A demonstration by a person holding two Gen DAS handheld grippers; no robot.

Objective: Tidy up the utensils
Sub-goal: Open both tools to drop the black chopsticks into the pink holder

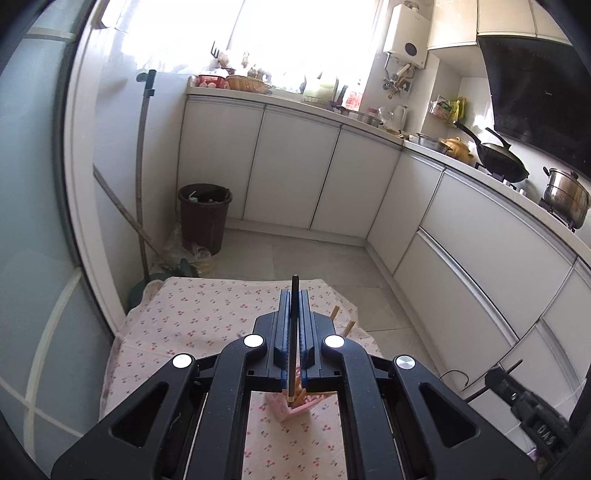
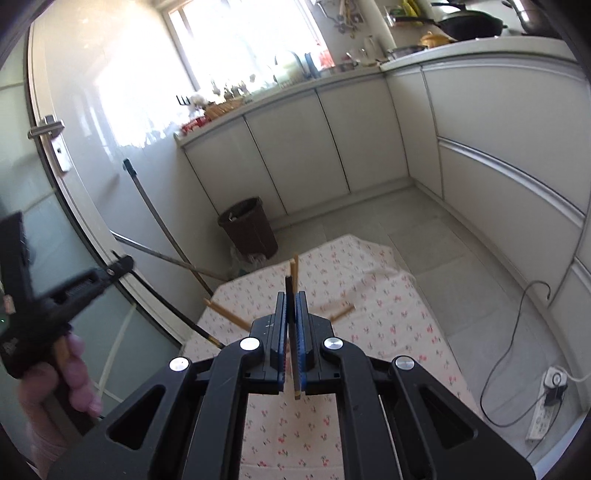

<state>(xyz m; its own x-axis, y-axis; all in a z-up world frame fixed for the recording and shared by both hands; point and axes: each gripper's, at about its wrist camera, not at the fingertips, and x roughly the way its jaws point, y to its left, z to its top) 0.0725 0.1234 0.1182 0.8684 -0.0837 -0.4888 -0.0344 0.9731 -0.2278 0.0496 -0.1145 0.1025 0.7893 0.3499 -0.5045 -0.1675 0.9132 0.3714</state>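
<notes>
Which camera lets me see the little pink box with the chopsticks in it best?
The left wrist view. There the pink box shows on the flowered cloth, just below the left gripper, with chopstick ends poking out. The right wrist view shows no pink box, only loose chopsticks on the cloth.

Sunlit window [image 1: 295, 33]; white cabinets [image 1: 295, 166]; grey tiled floor [image 1: 321, 258]; brown bin [image 1: 205, 218]
</notes>
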